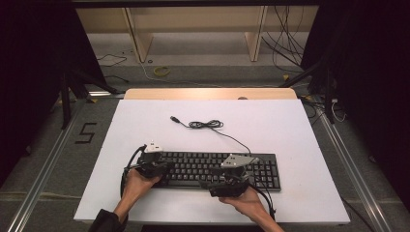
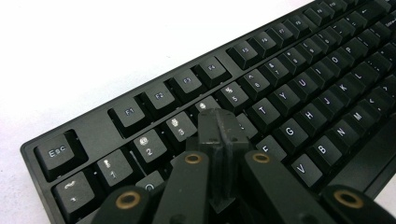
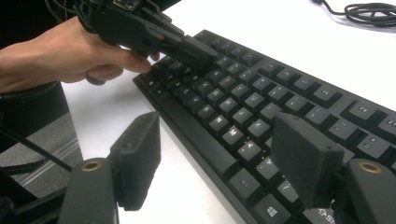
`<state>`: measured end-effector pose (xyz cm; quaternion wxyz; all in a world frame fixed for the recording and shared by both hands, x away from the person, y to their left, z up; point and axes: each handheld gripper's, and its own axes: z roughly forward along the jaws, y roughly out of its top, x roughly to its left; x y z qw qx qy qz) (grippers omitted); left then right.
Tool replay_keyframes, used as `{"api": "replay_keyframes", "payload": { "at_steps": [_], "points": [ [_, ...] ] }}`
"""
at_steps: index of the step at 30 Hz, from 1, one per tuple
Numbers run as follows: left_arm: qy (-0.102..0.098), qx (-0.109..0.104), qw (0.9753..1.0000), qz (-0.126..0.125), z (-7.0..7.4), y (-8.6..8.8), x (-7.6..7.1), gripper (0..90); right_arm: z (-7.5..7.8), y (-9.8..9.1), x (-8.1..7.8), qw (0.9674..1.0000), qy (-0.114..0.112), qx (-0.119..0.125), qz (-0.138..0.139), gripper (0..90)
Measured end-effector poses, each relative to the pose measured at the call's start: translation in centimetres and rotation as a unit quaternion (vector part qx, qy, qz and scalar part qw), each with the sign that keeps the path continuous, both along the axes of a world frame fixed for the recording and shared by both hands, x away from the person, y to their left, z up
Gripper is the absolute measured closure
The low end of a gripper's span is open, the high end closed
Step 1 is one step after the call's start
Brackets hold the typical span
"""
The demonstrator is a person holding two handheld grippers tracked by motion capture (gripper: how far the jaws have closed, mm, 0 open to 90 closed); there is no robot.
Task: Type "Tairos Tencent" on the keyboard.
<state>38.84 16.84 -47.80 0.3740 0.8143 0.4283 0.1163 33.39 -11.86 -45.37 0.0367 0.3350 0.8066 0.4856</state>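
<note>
A black keyboard lies across the near part of the white table top. My left gripper rests over its left end. In the left gripper view the two jaws are pressed together with nothing between them, and their tip sits over the keys near the 4 and R; whether it touches a key I cannot tell. My right gripper is at the keyboard's front edge. Its jaws stand wide apart, and the front edge and bottom key row lie between them, untouched. The left gripper and its hand appear farther off.
The keyboard's cable runs back from it, coils mid-table and ends in a loose USB plug. A wooden strip edges the table's far side. Beyond are floor cables and shelf legs; metal rails flank the table.
</note>
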Motion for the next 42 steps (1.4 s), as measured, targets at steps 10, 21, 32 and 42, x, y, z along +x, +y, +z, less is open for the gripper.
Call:
{"api": "replay_keyframes", "payload": {
  "at_steps": [10, 21, 32, 42],
  "points": [
    [0.006, -0.01, 0.9999, 0.004, 0.3, 0.1, -0.2, 78.4, 0.1, 0.0, 0.0, 1.0, -0.003, 0.002, -0.001, 34.1],
    [0.0, -0.057, 0.9983, 0.012, 1.5, 0.7, -0.7, 46.5, 0.1, 0.4, 0.2, 1.0, -0.007, -0.001, -0.003, 34.8],
    [0.007, -0.081, 0.9967, 0.007, 2.1, 1.1, -1.6, 30.9, -0.2, 1.4, 1.0, 0.9999, -0.006, -0.015, -0.003, 46.3],
    [-0.003, -0.093, 0.9956, -0.006, 2.4, 1.1, -2.7, 25.1, -0.7, 2.8, 1.8, 0.9991, -0.001, -0.043, 0.0, 69.0]
  ]
}}
